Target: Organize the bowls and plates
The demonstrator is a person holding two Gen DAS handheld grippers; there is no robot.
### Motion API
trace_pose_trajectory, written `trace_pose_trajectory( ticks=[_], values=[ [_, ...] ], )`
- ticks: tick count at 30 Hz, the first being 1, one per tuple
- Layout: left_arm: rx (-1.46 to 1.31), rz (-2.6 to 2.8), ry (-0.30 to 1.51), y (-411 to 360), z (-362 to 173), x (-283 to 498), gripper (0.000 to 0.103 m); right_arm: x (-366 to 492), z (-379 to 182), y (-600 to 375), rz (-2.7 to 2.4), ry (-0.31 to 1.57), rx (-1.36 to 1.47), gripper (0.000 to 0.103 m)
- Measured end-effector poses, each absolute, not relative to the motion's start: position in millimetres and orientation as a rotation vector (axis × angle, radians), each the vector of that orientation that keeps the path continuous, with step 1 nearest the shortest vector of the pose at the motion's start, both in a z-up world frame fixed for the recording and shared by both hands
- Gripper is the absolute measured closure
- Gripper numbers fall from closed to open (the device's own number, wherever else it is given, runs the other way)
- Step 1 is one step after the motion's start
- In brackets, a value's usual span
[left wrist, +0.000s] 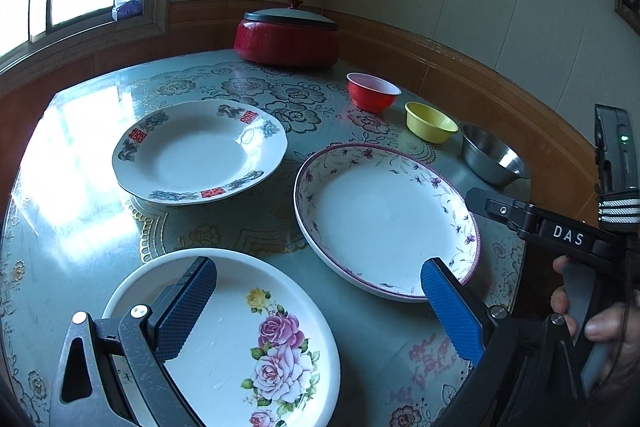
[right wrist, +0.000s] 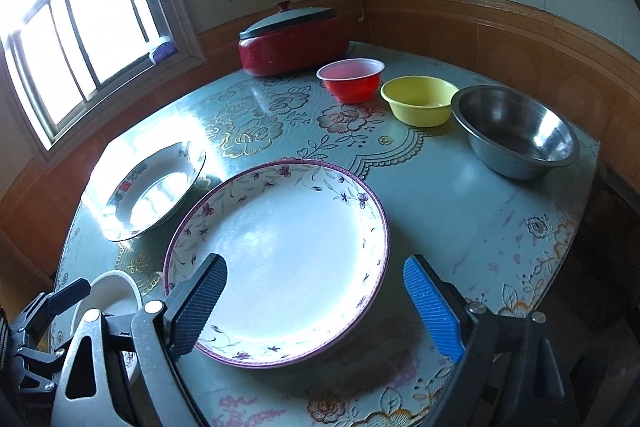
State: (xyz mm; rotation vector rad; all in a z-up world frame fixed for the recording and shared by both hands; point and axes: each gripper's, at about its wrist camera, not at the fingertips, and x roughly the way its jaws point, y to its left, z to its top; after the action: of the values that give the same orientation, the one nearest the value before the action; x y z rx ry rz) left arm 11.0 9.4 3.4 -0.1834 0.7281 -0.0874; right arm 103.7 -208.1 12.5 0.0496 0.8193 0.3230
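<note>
Both hand-held grippers hang wide open and empty over a counter laid with a floral cloth, where 3 plates and 3 bowls wait to be sorted. Left hand-held gripper hovers low over the rose plate at the near edge, one blue pad above its white well and the other out past its rim. Right hand-held gripper straddles the near rim of the purple-vine plate, its pads on either side and touching nothing.

Nothing appears stacked yet, so the job looks to be at its opening step: choosing a first plate. A rim grasp seems the likely next move (a flat plate offers no other purchase), calling for one pad under the lip, one above, and a firm close before any lift.

Across the counter, the red-character plate sits apart near the window. Along the far right edge runs a row: red bowl, yellow bowl and steel bowl, close beside one another, with a lidded red pot behind them.

Only the left wrist view shows the rose plate whole, along with the right tool's body and the fingers gripping it. Only the right wrist view shows the steel bowl's full interior and its place near the counter's corner.
</note>
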Motion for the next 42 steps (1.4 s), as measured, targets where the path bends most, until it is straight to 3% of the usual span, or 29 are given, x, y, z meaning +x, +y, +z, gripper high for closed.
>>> trace_pose_trajectory(
  ticks=[2,7,12,19,25,33,42],
  values=[
    [-0.200,-0.095,0.741,7.6,3.0,13.9,0.002,118.6,9.4,-211.1,0.343,0.836,0.011,0.019],
    [-0.195,-0.107,0.755,-3.9,4.9,19.4,0.004,171.6,-0.6,-217.8,0.405,0.906,-0.052,0.048],
    [-0.235,-0.089,0.776,-15.5,7.8,30.9,0.005,215.9,-12.2,-208.2,0.519,0.954,-0.165,0.058],
    [-0.235,-0.168,0.824,-53.8,4.6,35.4,0.025,246.1,-29.8,-191.5,0.714,1.011,-0.277,0.074],
    [-0.259,-0.107,0.906,-81.5,-16.8,27.4,0.055,249.7,-37.2,-177.4,0.861,1.014,-0.361,0.075],
    [-0.387,0.038,0.864,-91.7,-25.0,18.4,0.065,252.1,-38.1,-172.6,0.917,0.999,-0.417,0.073],
    [-0.431,0.126,0.869,-89.1,-31.5,22.4,0.062,249.3,-40.6,-171.0,0.904,0.978,-0.429,0.071]
  ],
)
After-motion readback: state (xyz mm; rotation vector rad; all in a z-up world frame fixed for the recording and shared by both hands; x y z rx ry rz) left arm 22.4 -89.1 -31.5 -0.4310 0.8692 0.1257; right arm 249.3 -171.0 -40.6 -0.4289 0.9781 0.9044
